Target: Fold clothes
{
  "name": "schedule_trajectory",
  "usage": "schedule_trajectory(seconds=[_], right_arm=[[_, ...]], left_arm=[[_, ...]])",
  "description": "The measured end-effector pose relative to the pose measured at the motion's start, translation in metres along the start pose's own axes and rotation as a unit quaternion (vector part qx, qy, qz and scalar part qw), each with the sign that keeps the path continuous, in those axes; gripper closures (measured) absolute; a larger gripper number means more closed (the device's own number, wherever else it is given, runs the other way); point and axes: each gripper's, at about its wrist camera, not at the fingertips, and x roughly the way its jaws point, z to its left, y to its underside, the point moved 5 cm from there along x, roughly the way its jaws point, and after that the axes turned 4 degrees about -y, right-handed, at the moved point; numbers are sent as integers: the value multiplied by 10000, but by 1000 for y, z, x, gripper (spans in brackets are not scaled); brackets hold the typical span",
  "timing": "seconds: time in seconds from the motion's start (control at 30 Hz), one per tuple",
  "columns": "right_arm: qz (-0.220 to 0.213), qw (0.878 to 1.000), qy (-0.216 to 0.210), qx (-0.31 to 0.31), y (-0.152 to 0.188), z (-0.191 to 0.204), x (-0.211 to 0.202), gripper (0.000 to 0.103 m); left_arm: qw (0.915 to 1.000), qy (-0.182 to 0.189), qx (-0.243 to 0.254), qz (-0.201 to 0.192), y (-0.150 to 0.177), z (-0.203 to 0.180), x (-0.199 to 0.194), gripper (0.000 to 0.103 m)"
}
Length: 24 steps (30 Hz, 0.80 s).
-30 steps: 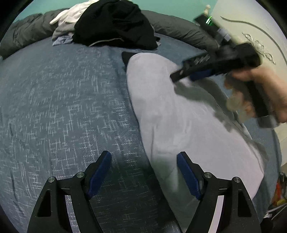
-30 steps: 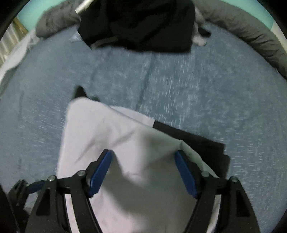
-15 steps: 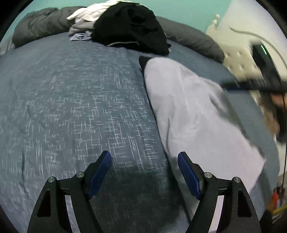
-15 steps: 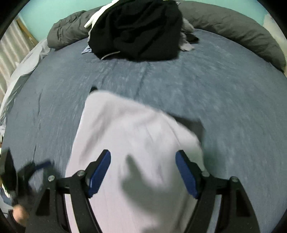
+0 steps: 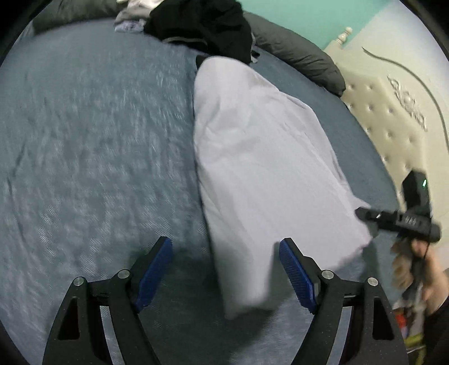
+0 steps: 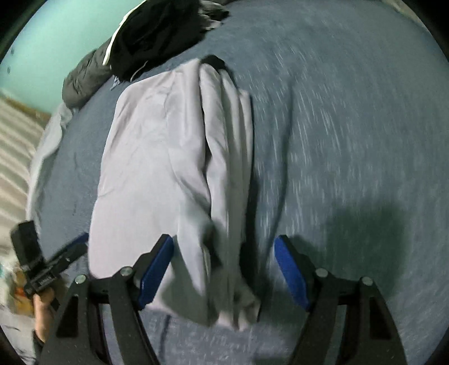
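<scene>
1. Smeared by motion blur: weave of the blue bedspread [image 5: 84,157], near corner of the pale grey garment [image 5: 252,297].
2. Cut off by the top edge: black clothes pile [image 5: 204,25].
3. Tucked beneath the garment: a dark item [image 6: 214,62], only a corner visible.
4. Unreadable: blurred clutter [image 5: 407,317] behind the right gripper [image 5: 362,214].

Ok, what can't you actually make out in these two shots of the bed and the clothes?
- Light grey garment: its type; folded, near end motion-blurred in both wrist views.
- Dark patch at its far end: mostly covered by the garment.
- Pile of dark clothes: cut off by the top edge in both views.
- Clutter beside the bed: blurred, at the left view's rim.
</scene>
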Motion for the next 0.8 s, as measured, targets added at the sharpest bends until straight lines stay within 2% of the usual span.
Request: schedule_trajectory(seconds=[0.1, 0.3, 0.43, 0.53, 0.63, 0.73, 0.8], right_arm=[[-29, 9999, 165, -34, 9, 1, 3, 35], [-62, 9989, 450, -144, 28, 2, 11, 38], [-127, 9996, 195, 132, 25, 0, 4, 37], [-400, 9987, -14, 301, 14, 3, -11, 37], [-222, 9982, -316, 458, 6, 9, -6, 37], [250, 9991, -159, 294, 11, 18, 15, 35], [292, 9989, -189, 329, 14, 19, 21, 35]], left_arm=[[9999, -111, -18, 46, 2, -6, 2, 21], [9994, -321, 33, 145, 9, -8, 4, 21], [9991, -406, 92, 125, 7, -8, 3, 21], [9993, -340, -17, 153, 4, -5, 5, 21], [9993, -277, -166, 164, 2, 1, 8, 21], [9992, -172, -287, 219, 3, 5, 15, 21], [9991, -116, -308, 259, 6, 6, 19, 21]])
